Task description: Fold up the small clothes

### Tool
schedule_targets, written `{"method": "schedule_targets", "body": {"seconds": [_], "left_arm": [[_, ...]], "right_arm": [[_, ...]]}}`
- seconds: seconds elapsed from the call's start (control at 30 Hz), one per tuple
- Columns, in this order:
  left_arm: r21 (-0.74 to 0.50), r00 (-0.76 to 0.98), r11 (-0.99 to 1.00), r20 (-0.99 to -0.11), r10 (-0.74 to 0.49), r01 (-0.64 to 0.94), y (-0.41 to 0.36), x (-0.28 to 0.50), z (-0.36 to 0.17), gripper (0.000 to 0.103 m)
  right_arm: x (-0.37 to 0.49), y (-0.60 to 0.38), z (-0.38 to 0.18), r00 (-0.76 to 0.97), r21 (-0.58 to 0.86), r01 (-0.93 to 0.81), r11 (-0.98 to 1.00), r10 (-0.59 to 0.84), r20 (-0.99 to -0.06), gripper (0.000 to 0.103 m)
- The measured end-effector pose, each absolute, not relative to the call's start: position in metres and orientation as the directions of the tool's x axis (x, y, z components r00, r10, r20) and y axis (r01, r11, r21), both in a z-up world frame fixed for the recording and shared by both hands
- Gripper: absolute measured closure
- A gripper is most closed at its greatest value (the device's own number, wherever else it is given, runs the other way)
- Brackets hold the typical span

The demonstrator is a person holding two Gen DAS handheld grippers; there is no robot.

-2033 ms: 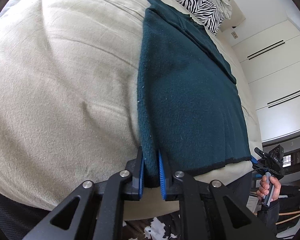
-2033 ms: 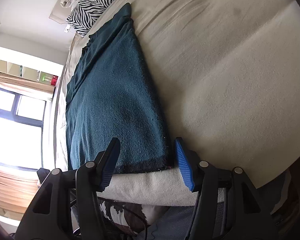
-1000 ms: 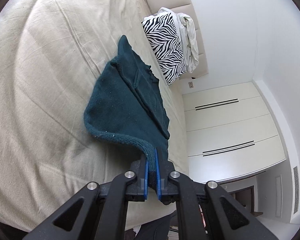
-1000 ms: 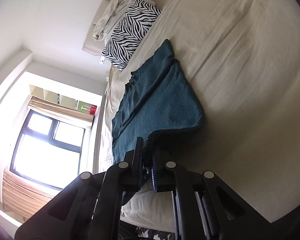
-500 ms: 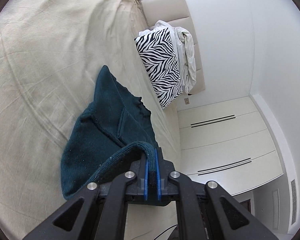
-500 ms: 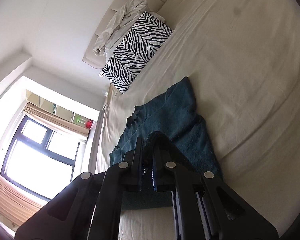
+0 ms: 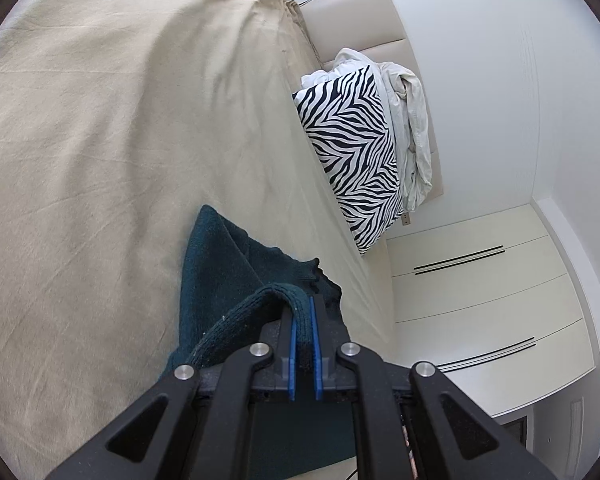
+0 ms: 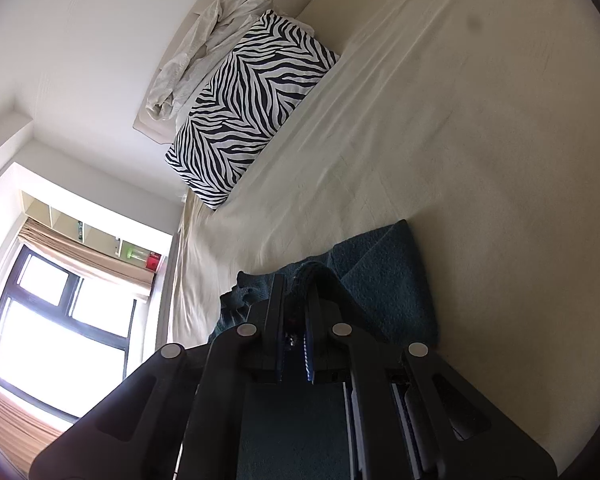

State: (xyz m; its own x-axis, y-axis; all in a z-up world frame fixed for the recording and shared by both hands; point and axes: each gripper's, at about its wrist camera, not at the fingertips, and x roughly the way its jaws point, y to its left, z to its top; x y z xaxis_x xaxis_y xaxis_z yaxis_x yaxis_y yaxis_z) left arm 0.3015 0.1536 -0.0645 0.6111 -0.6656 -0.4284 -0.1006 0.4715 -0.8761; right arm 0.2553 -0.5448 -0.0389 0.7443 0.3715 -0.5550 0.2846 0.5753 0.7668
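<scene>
We have the left tool (image 7: pixel 303 322) pinched hard on the hem edge of the dark teal sweater (image 7: pixel 228 276), the knit squeezed between its blue pads (image 7: pixel 293 344). The right tool (image 8: pixel 294 312) is pressed together the same way on the other hem corner, teal fabric bunched between its fingers. Gripping both corners lets us carry the whole edge level, so the fold lands square rather than skewed.

The sweater lies on the bed (image 7: pixel 100 120), just ahead of and below both tools. From each tool the lifted hem arches back over the part lying flat, and the far end of the garment, with its pointed corner, sits a little beyond the fingertips. We judge this to be the lengthwise fold in progress: hem being brought toward the neckline end.

Farther ahead of the tools, well apart from the sweater, a zebra-print pillow (image 7: pixel 352 152) leans at the headboard with crumpled white cloth (image 7: pixel 408 128) behind it, clear of our path.

Next, we think, the hem should be lowered onto the far edge and both tools spread together, so neither corner drags.
</scene>
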Motion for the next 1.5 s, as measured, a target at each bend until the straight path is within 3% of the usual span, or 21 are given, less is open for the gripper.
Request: {"method": "schedule_targets", "body": {"seconds": [0.1, 0.17, 0.2, 0.23, 0.3, 0.57, 0.8, 1.0, 1.1, 1.27, 1.5], "left_arm": [[-0.833, 0.589, 0.538, -0.501, -0.634, -0.129, 0.141, 0.326, -0.081, 0.094], [-0.799, 0.572, 0.579, -0.556, -0.604, -0.165, 0.139, 0.331, -0.091, 0.071], [-0.799, 0.574, 0.577, -0.556, -0.601, -0.17, 0.14, 0.33, -0.094, 0.054], [-0.808, 0.584, 0.567, -0.54, -0.607, -0.158, 0.14, 0.327, -0.095, 0.051], [-0.796, 0.586, 0.586, -0.55, -0.595, -0.151, 0.141, 0.319, -0.095, 0.049], [-0.753, 0.608, 0.65, -0.564, -0.558, -0.102, 0.144, 0.269, -0.082, 0.047], [-0.676, 0.605, 0.734, -0.612, -0.51, -0.065, 0.133, 0.221, -0.082, 0.047], [-0.625, 0.601, 0.778, -0.645, -0.472, -0.059, 0.126, 0.201, -0.092, 0.047], [-0.596, 0.607, 0.802, -0.656, -0.449, -0.051, 0.124, 0.197, -0.094, 0.048], [-0.565, 0.614, 0.824, -0.666, -0.424, -0.044, 0.122, 0.191, -0.094, 0.064], [-0.526, 0.607, 0.848, -0.693, -0.389, -0.057, 0.122, 0.189, -0.099, 0.084]], "right_arm": [[0.288, -0.548, -0.062, 0.722, 0.747, 0.341, 0.57, 0.35, -0.597, 0.095], [0.303, -0.551, -0.08, 0.702, 0.734, 0.382, 0.562, 0.34, -0.626, 0.093], [0.307, -0.551, -0.088, 0.688, 0.721, 0.403, 0.564, 0.333, -0.645, 0.083], [0.308, -0.55, -0.094, 0.677, 0.702, 0.425, 0.572, 0.314, -0.666, 0.064], [0.306, -0.55, -0.096, 0.683, 0.685, 0.43, 0.588, 0.284, -0.673, 0.041], [0.256, -0.548, -0.071, 0.693, 0.61, 0.362, 0.705, 0.234, -0.682, 0.041], [0.201, -0.506, -0.063, 0.625, 0.407, 0.229, 0.884, 0.187, -0.758, 0.05], [0.165, -0.495, -0.08, 0.579, 0.357, 0.223, 0.907, 0.171, -0.797, 0.069], [0.156, -0.496, -0.084, 0.578, 0.345, 0.233, 0.909, 0.156, -0.801, 0.073], [0.151, -0.493, -0.08, 0.587, 0.323, 0.218, 0.921, 0.14, -0.797, 0.092], [0.139, -0.494, -0.072, 0.607, 0.313, 0.244, 0.918, 0.107, -0.787, 0.097]]}}
